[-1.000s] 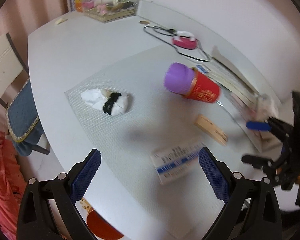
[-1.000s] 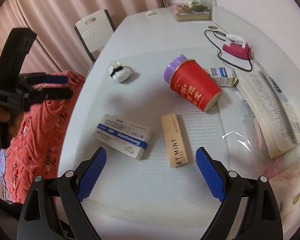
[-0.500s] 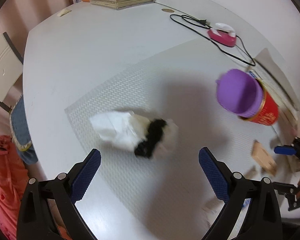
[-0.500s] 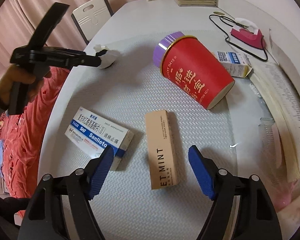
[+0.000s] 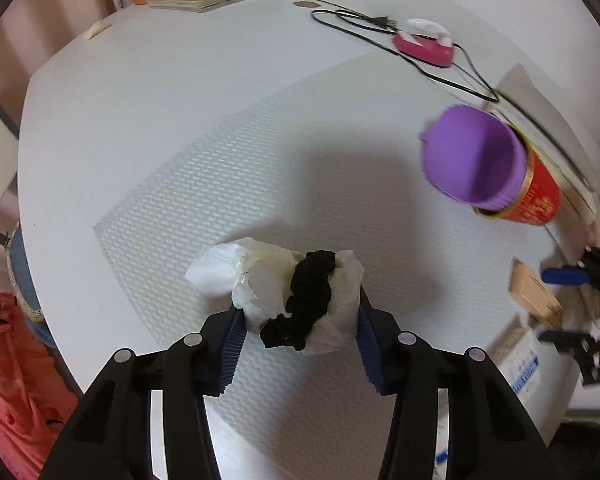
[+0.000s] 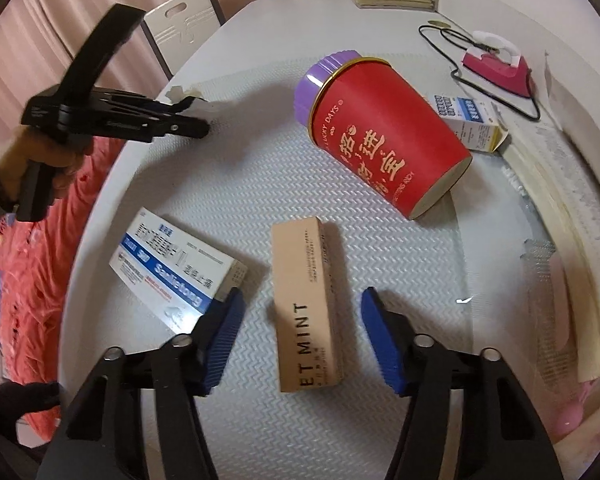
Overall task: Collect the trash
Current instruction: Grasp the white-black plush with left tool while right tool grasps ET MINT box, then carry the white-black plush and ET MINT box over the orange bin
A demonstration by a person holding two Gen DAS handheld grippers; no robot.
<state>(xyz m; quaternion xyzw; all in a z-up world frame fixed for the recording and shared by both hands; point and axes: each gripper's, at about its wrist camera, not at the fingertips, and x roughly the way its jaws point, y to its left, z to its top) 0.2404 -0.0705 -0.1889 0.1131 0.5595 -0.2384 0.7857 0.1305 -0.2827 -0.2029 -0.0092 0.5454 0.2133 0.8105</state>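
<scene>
1. Low in the left wrist frame, our left gripper (image 5: 300, 340) has just been closing; its blue pads now press both sides of the crumpled tissue wad (image 5: 296, 296) on the textured mat (image 5: 220, 176).
2. At lower centre of the right wrist frame, our right gripper (image 6: 300, 336) has also been narrowing, straddling the tan mint box (image 6: 306, 304) with gaps either side.
3. Upper right, we see the red cup (image 6: 388, 136) lying tipped.

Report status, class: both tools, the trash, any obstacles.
Left tool just closed on crumpled tissue wad. Right tool closing, straddling tan mint box, pads not touching. Blue-and-white box crowds its left pad.
</scene>
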